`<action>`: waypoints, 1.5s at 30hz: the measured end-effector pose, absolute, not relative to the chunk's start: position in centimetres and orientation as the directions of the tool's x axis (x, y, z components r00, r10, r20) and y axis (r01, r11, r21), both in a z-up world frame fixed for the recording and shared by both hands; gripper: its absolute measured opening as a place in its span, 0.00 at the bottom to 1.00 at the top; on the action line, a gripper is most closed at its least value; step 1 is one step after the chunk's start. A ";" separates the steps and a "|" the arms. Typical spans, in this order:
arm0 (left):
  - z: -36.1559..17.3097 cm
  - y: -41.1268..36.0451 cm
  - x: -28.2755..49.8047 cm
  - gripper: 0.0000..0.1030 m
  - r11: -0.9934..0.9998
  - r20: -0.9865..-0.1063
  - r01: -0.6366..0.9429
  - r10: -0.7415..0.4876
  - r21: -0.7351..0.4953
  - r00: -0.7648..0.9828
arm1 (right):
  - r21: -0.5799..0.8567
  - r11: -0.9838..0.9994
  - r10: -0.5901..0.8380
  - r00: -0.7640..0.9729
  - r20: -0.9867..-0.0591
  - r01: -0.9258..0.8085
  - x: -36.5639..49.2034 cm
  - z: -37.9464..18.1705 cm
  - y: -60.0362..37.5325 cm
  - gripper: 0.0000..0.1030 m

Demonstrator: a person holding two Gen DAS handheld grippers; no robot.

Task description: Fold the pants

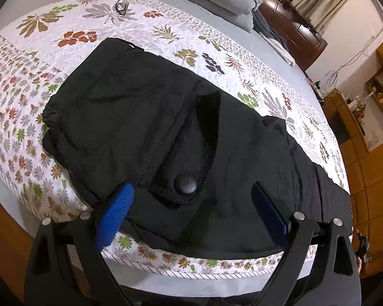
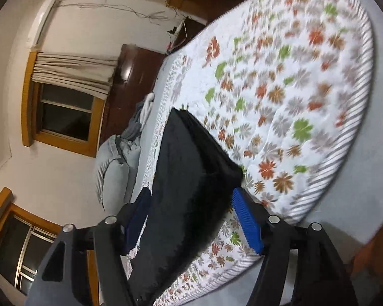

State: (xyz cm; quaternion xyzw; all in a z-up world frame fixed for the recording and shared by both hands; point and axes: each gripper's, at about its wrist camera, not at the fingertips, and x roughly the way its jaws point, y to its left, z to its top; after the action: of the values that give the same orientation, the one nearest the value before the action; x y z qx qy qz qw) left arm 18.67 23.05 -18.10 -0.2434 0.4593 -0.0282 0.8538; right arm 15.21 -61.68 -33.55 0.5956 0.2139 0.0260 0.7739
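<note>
Hovering with jaws apart and nothing gripped, the left gripper [image 1: 191,199] and right gripper [image 2: 191,219] frame the black fabric pants [image 1: 145,117], lying partly folded on the floral quilted bedspread [image 1: 51,58]; judged midway, further folds remaining.

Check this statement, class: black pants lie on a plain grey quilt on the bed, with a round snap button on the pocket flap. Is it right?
One detail is wrong. The quilt is not plain grey: it is white with a coloured leaf print, as the left wrist view shows. The rest holds: the black pants lie on it, with a round snap button on the pocket flap.
</note>
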 end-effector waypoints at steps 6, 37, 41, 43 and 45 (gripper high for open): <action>-18.3 23.5 18.8 0.91 0.867 -0.762 -0.187 -0.280 -0.461 0.584 | 0.950 0.248 0.295 0.919 -0.260 0.189 16.2 -34.5 -61.4 0.68; -18.6 23.9 18.0 0.91 0.810 -0.715 -0.240 -0.284 -0.536 0.639 | 0.879 0.471 0.288 0.929 -0.231 0.073 18.2 -25.9 -59.3 0.15; -18.6 23.7 17.5 0.91 0.801 -0.700 -0.230 -0.297 -0.553 0.650 | 0.823 0.566 0.293 0.922 -0.252 0.045 19.3 -20.9 -57.4 0.14; -18.7 23.7 17.2 0.91 0.800 -0.694 -0.228 -0.296 -0.556 0.656 | 0.791 0.612 0.296 0.919 -0.262 0.028 19.9 -18.6 -56.2 0.14; -18.8 23.8 16.9 0.91 0.789 -0.685 -0.229 -0.302 -0.570 0.663 | 0.762 0.647 0.303 0.914 -0.271 0.011 20.4 -16.9 -54.8 0.14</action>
State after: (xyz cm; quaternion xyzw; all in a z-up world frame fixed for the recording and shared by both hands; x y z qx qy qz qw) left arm 16.91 23.81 -18.84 -0.3238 0.4099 -0.0215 0.8525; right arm 20.35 -54.76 -16.91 0.4118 0.1907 0.0824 0.8873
